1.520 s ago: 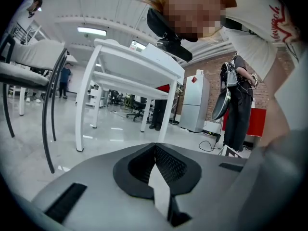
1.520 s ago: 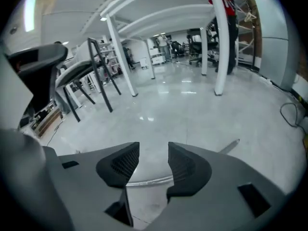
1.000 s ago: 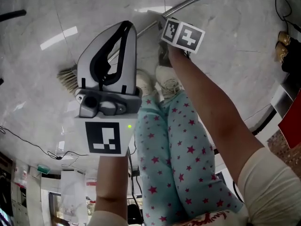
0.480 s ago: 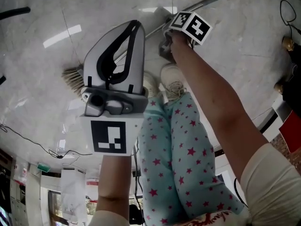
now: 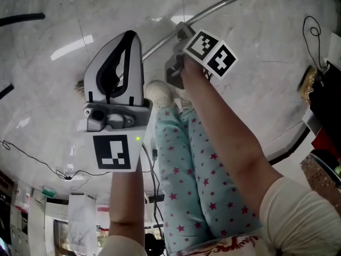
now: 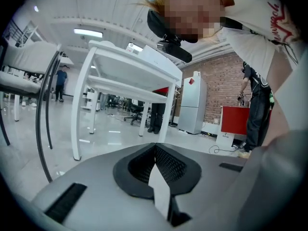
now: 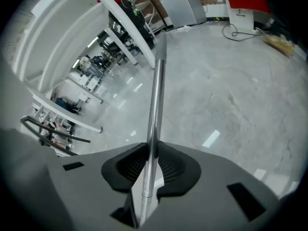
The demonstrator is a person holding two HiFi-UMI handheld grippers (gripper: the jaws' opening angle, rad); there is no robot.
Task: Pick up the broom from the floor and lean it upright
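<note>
smooth, shiny metal broom handle (image 7: 156, 90). glossy, polished stone-look floor (image 5: 256, 63) with bright reflections. left hand-held gripper (image 6: 155, 146): matt grey plastic shell, black ribbed pads (image 6: 168, 165). trousers (image 5: 186, 164) of soft printed cloth.

Broom head (image 5: 80, 87) mostly behind left tool (image 5: 129, 36)
</note>
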